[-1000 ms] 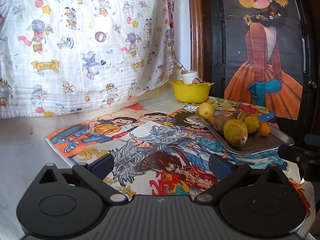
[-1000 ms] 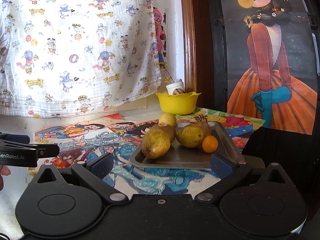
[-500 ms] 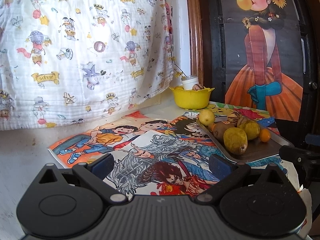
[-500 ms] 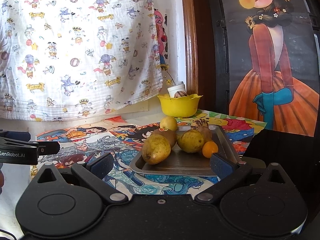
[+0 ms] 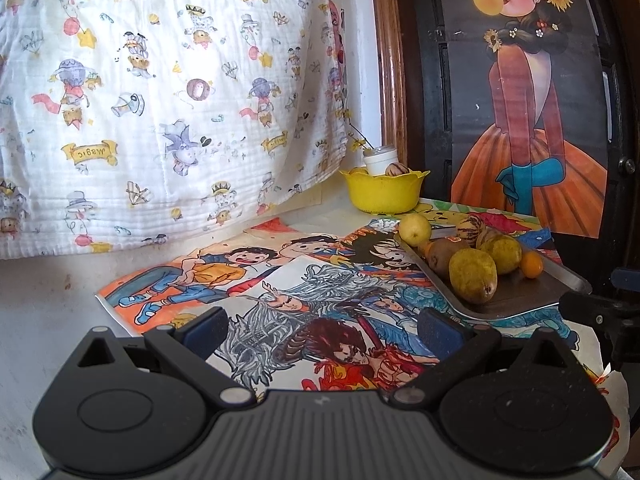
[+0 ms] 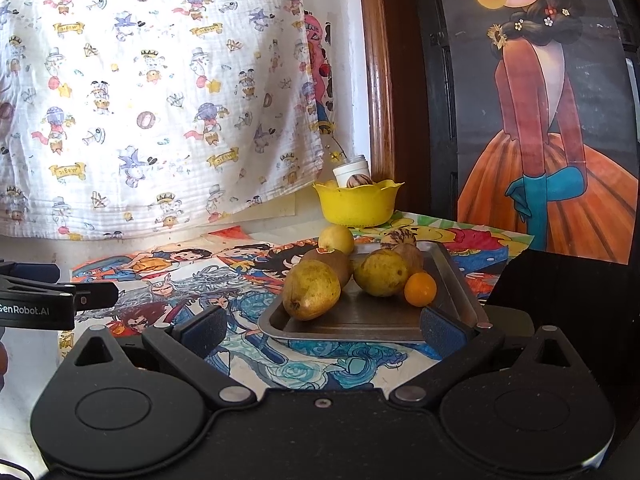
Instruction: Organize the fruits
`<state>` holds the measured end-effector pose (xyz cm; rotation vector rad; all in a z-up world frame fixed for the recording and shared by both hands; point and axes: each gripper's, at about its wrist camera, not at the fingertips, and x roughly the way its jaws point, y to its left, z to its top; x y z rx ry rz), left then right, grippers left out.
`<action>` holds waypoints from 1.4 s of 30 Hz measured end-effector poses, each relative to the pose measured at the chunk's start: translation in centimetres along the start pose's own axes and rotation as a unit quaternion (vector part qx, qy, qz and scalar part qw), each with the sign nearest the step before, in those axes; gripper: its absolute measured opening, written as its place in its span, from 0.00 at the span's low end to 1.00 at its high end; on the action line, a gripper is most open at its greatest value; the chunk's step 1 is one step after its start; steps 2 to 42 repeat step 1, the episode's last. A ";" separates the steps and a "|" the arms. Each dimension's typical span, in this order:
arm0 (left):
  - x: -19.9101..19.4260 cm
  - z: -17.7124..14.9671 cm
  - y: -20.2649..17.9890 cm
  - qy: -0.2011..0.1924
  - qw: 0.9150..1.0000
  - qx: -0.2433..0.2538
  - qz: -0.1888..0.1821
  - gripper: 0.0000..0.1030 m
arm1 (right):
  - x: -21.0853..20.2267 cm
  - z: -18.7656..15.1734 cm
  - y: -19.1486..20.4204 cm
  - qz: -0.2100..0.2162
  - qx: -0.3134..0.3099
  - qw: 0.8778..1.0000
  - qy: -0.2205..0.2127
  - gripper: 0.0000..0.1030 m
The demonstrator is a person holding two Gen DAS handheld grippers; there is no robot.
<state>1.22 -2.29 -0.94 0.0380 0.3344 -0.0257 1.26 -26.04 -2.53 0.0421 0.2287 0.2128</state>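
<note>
The right hand-held gripper [image 6: 322, 332] is hovering with its fingers spread apart and empty just before the near edge of the metal tray [image 6: 360, 320], having drawn back a little so the tray is sitting higher and farther off than a second ago. The left hand-held gripper [image 5: 322, 328] is likewise holding its fingers apart over the cartoon posters [image 5: 280, 280] on the table [image 5: 48, 300]. The large pear [image 6: 312, 290], second pear [image 6: 380, 272], kiwi [image 6: 332, 260] and small orange [image 6: 420, 289] are lying unmoved on the tray, with the yellow bowl [image 6: 356, 204] sitting behind them.
</note>
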 end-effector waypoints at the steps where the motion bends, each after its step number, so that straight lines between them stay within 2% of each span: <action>1: 0.0 0.0 0.0 0.000 1.000 0.000 -0.001 1.00 | 0.0 0.0 0.0 0.000 0.001 1.000 0.001 1.00; 42: 0.0 0.0 0.0 0.000 1.000 0.000 -0.001 1.00 | 0.0 0.0 0.0 0.000 0.001 1.000 0.001 1.00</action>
